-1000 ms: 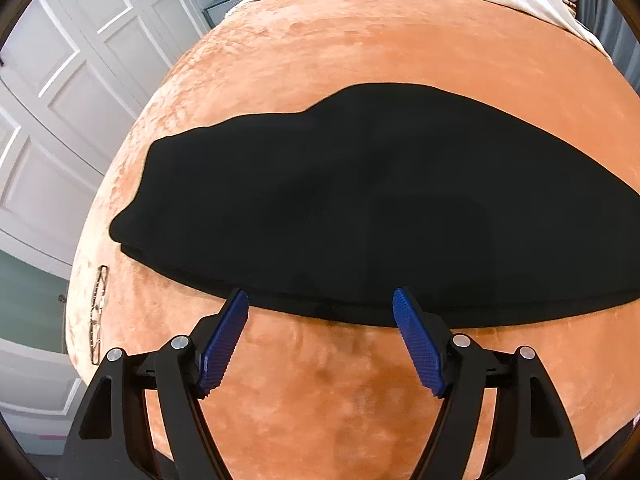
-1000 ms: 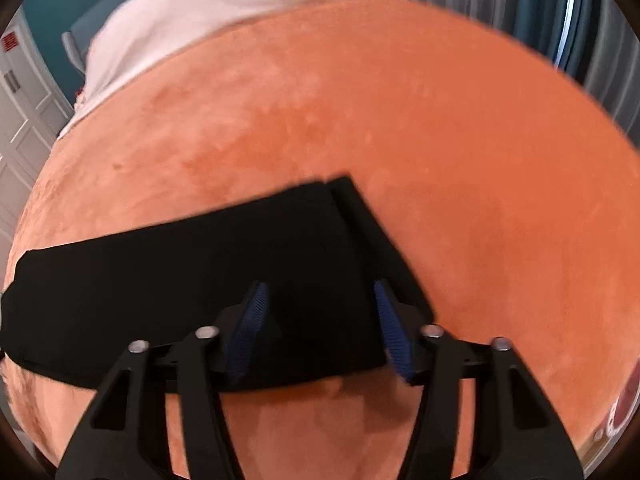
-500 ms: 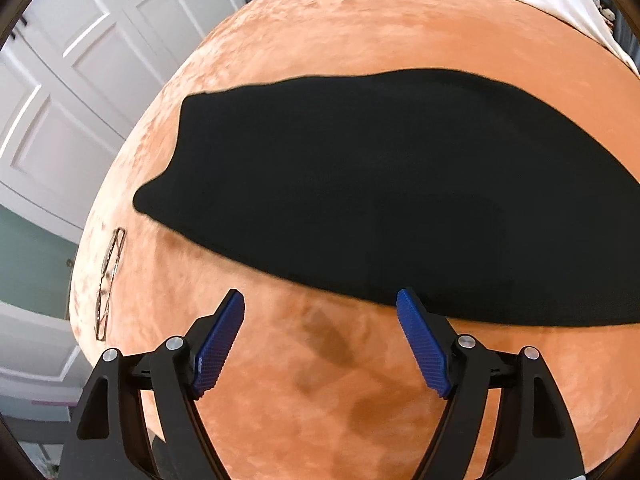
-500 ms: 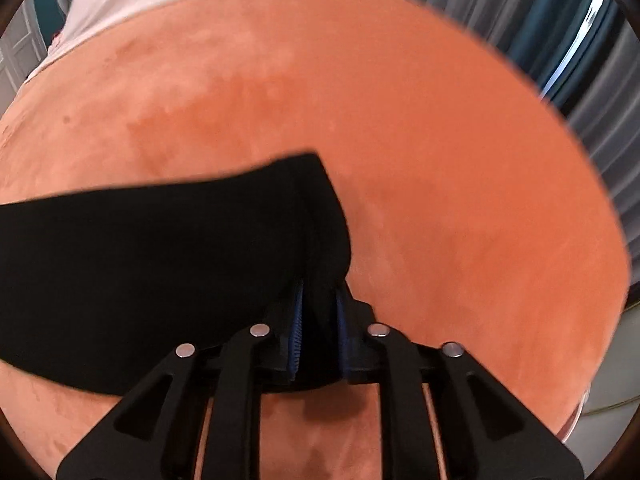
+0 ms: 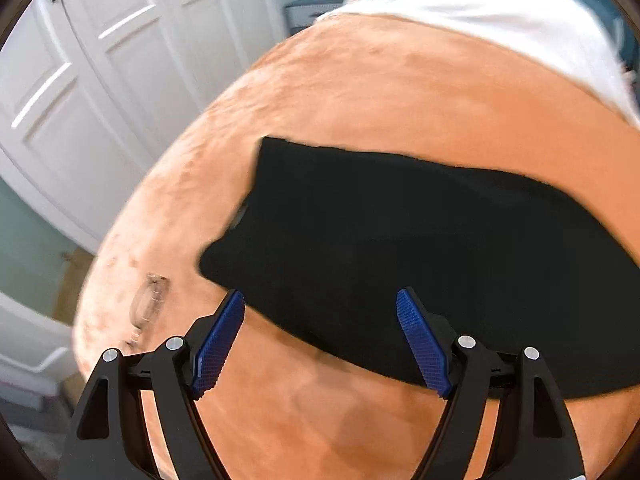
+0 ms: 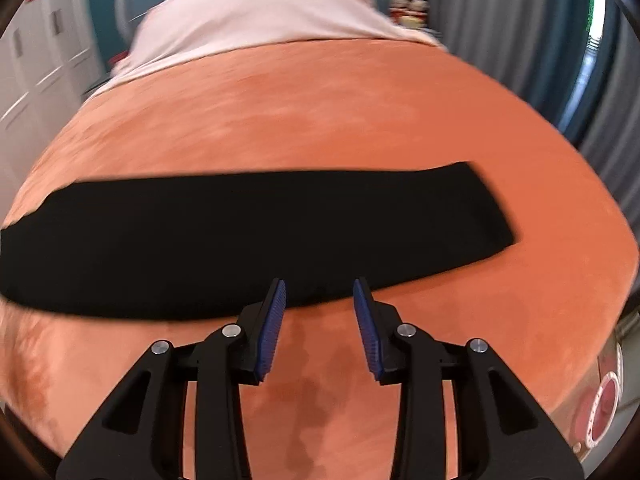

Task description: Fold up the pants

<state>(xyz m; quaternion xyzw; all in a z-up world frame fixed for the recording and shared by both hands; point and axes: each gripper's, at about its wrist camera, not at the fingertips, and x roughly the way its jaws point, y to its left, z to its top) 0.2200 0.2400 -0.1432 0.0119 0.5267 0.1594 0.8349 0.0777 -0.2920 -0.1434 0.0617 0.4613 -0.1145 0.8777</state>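
Black pants (image 6: 248, 236) lie flat on the orange bedspread (image 6: 320, 100) as one long strip, folded lengthwise. Their waist end (image 5: 256, 216) shows in the left wrist view, their leg end (image 6: 484, 208) in the right wrist view. My left gripper (image 5: 320, 312) stands open wide over the near edge of the waist end, gripping nothing. My right gripper (image 6: 320, 292) hovers at the near edge around the middle of the strip. Its jaws are opening and hold no cloth.
A pair of glasses (image 5: 146, 308) lies on the bedspread to the left of the waist end. White bedding (image 6: 248, 20) covers the far end of the bed. White closet doors (image 5: 100, 80) stand on the left, grey curtains (image 6: 500, 20) on the right.
The right gripper shut on the leg end, then let it go and drew back to the middle of the strip. The left gripper moved left to the waist end, still open.
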